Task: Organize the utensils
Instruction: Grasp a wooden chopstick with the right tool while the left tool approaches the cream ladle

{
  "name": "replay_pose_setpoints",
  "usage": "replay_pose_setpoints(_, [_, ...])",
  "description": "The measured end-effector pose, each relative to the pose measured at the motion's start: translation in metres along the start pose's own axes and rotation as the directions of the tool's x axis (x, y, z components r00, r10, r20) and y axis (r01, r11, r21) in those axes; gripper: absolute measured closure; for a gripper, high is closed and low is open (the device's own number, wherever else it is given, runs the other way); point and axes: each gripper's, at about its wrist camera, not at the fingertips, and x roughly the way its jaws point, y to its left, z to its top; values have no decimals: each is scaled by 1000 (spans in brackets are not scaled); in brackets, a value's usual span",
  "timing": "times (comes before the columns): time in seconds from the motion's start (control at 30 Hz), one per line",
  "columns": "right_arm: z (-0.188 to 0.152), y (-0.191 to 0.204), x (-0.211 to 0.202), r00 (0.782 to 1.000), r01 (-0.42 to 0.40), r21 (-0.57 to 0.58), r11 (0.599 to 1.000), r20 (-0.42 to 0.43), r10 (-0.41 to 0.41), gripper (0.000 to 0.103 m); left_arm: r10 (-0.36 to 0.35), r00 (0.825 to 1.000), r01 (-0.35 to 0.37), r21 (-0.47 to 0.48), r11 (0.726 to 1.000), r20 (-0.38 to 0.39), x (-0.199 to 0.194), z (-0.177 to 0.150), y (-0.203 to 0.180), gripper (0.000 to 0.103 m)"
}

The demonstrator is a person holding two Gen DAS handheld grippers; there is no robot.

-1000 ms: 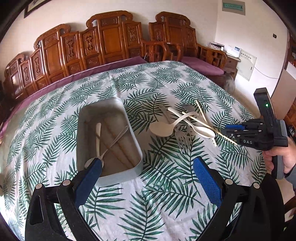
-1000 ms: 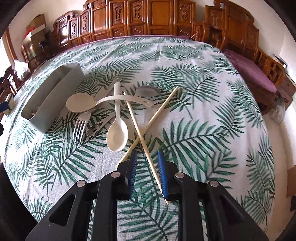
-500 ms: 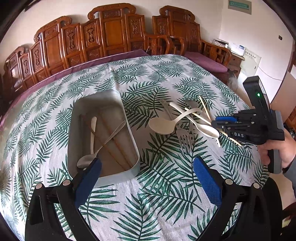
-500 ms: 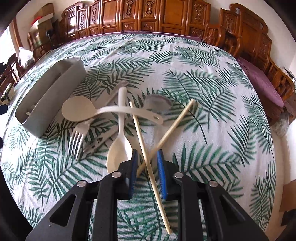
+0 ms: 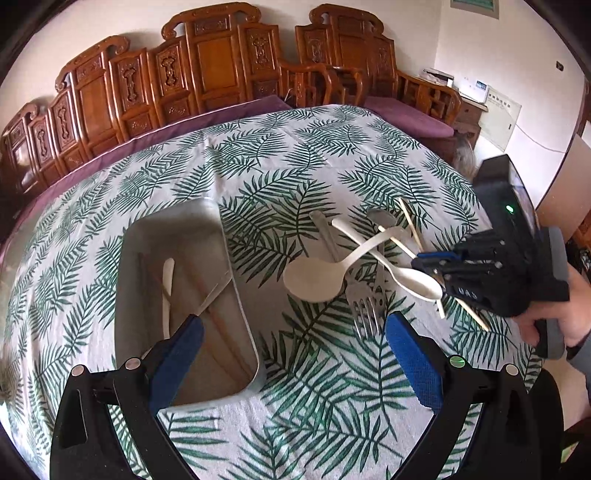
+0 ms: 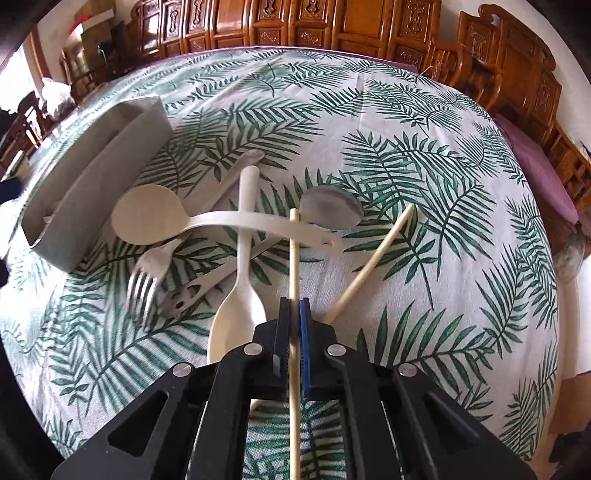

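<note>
Right hand-held gripper now clamping pale chopstick

Green palm-leaf tablecloth; cream spoons; grey tray.

Hardly any writing can be read from here. In the left wrist view, at the right edge of the frame, the black body of the right gripper carries pale raised letters on its underside; they look like "DAS", though the first letter is partly lost in shadow. On the wall at the upper right hang a green-framed sign and a white panel, both with print too small to make out. The right wrist view shows no lettering.
</note>
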Motion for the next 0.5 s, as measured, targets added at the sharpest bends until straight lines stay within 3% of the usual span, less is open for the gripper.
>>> replay_pose_setpoints(0.1, [-6,-4,-13,1000,-23,34,999,13,22,97,0,1000,0,18,1000,-7,9,12,-5,8])
replay_pose_setpoints(0.5, [-32,-43,-62,997,40,170,985,59,-51,97,-6,996,19,144,989,-91,62,38,-41,18])
